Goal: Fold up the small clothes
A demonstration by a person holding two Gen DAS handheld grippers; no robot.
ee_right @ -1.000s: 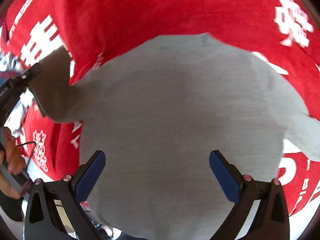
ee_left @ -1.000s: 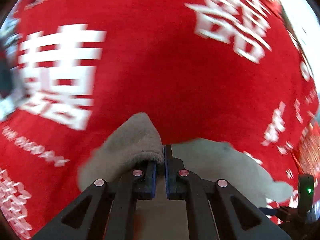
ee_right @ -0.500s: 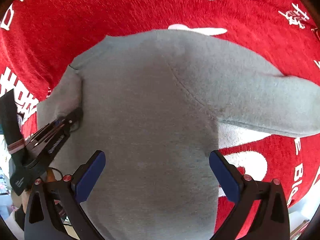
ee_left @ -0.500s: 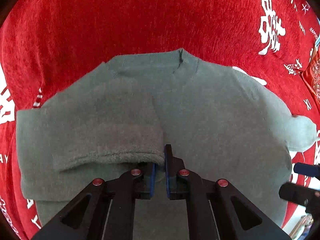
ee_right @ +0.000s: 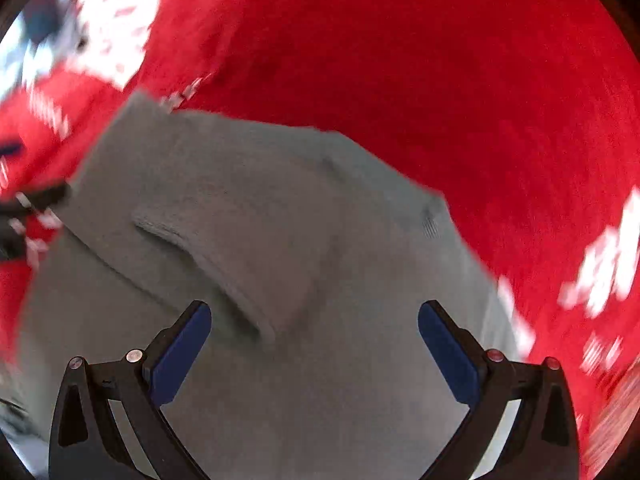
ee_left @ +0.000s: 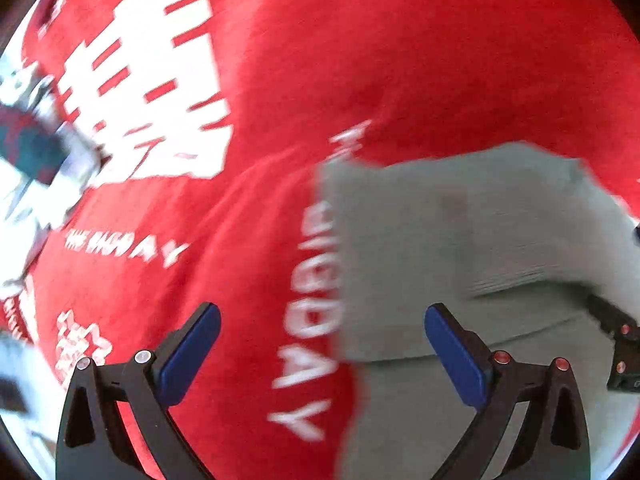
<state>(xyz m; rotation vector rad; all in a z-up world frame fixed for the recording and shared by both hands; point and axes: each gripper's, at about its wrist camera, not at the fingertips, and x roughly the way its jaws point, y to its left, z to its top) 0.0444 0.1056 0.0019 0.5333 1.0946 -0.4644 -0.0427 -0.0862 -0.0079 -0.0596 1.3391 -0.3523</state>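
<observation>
Both claws wide above grey sweater [ee_right: 280, 240]

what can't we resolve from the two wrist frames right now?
- White lettering on the red cloth: motion-blurred in both wrist views, unreadable.
- Grey sweater: its lower part is cut off by the bottom edge in the right wrist view; its right side runs out of the left wrist view.
- Clutter at the left edge, left wrist view: too smeared to identify.
- Left gripper and right gripper: both open, holding nothing.

Sweater [ee_right: 280, 240] on cloth [ee_right: 440, 60], sleeve [ee_right: 240, 248] atop.
</observation>
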